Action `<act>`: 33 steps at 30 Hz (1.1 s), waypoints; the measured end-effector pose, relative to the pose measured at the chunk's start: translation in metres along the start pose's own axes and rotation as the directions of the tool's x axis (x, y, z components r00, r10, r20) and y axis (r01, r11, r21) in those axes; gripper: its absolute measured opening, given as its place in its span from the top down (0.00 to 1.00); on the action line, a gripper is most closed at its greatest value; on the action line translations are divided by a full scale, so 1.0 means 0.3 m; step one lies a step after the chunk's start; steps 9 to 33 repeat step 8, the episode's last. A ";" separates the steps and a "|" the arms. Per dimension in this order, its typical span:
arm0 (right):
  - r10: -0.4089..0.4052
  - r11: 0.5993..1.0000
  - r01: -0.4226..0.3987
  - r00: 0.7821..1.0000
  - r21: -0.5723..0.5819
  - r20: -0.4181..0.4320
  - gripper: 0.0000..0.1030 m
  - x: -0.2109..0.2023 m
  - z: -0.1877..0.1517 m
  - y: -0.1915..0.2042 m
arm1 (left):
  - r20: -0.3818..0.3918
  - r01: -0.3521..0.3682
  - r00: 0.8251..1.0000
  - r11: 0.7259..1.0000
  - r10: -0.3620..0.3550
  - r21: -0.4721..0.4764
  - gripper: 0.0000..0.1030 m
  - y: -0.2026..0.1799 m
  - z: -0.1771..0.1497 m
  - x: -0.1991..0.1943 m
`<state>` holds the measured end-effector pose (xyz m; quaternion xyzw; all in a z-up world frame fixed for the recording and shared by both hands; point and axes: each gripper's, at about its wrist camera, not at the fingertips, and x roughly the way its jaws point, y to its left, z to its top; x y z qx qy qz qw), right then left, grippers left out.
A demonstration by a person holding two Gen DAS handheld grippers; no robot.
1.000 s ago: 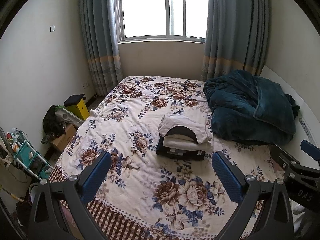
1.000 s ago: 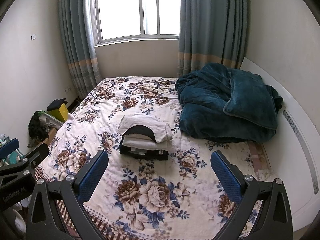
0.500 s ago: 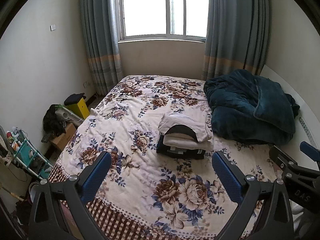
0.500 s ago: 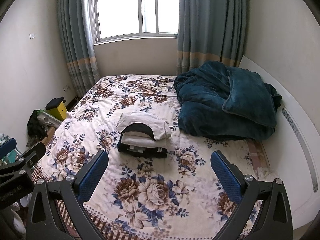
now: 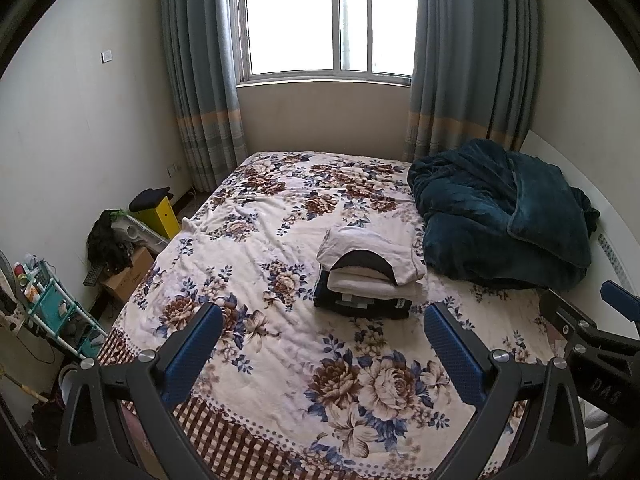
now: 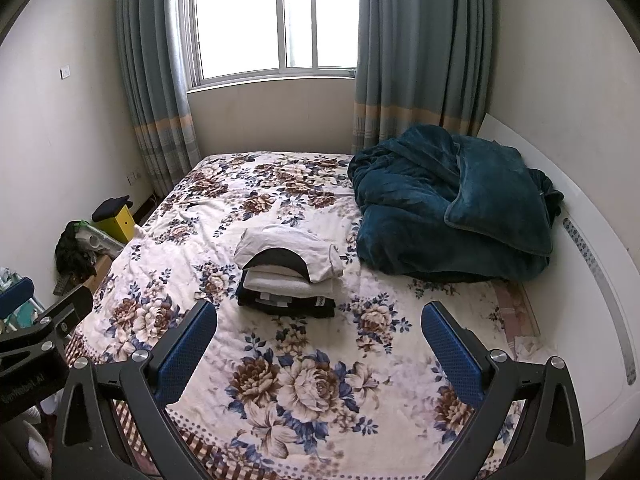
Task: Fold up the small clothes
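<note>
A stack of folded clothes (image 5: 370,276) (image 6: 290,272) sits in the middle of the floral bed (image 5: 280,344) (image 6: 304,360): white pieces on top with a dark collar showing, black pieces underneath. My left gripper (image 5: 324,332) is open, held above the bed's near edge, well short of the stack, with nothing between its blue pads. My right gripper (image 6: 320,330) is open too, empty, at about the same distance. Each gripper shows at the side of the other's view.
A crumpled teal blanket (image 5: 500,220) (image 6: 452,208) lies at the bed's far right against a white headboard (image 6: 592,264). Left of the bed stand a yellow box (image 5: 158,216), a cardboard box (image 5: 128,276) and a teal rack (image 5: 52,312). Window and curtains are behind.
Both grippers have drifted back and up slightly; the stack looks a little farther away. The jaws stay open and nothing on the bed has moved.
</note>
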<state>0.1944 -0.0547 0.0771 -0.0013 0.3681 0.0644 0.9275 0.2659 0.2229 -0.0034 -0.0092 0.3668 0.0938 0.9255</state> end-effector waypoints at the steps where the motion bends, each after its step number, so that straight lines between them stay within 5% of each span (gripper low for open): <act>1: 0.001 1.000 -0.001 1.000 0.002 -0.001 0.00 0.000 0.000 -0.004 | 0.000 -0.003 1.000 1.000 0.003 -0.001 0.00 0.000 -0.003 -0.002; 33: -0.001 1.000 0.001 1.000 0.003 0.000 0.00 -0.002 0.003 -0.004 | 0.013 -0.019 1.000 1.000 0.019 -0.014 0.00 0.004 -0.024 -0.018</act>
